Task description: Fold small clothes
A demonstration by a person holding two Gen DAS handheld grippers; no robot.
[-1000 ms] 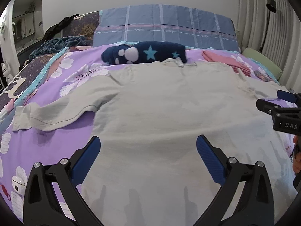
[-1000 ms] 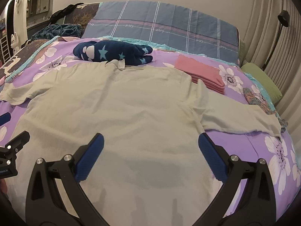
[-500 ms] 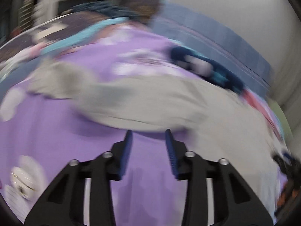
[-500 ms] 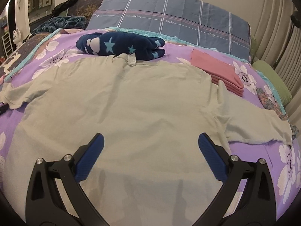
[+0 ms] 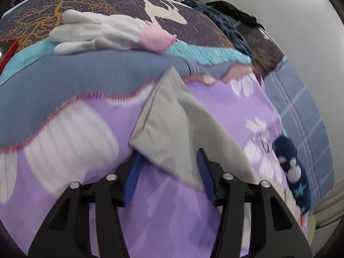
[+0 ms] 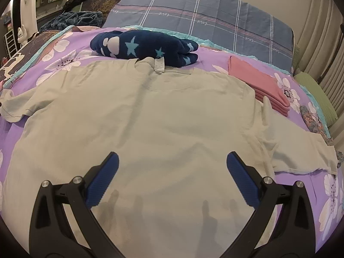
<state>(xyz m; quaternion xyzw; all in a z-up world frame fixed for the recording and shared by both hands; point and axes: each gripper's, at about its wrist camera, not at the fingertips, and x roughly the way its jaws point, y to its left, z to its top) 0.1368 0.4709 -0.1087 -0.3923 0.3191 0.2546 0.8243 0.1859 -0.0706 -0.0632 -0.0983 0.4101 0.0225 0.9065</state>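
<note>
A pale grey-green T-shirt (image 6: 150,116) lies spread flat on the purple flowered bedspread (image 6: 64,62), collar toward the pillows. My right gripper (image 6: 172,178) is open and empty over the shirt's lower body. In the left wrist view the shirt's left sleeve (image 5: 172,124) lies on the bedspread, its cuff corner between my blue fingers. My left gripper (image 5: 168,169) is open around that cuff, jaws partly apart.
A dark blue star-patterned bundle (image 6: 144,47) sits just beyond the collar. A folded pink stack (image 6: 258,86) lies at the right. A plaid blue pillow (image 6: 204,21) is at the head. White gloves (image 5: 96,32) and a blue blanket (image 5: 75,79) lie beyond the left sleeve.
My left gripper swung left from over the shirt body to the left sleeve cuff, its jaws narrower than a second ago. My right gripper moved slightly forward over the shirt, still open.
</note>
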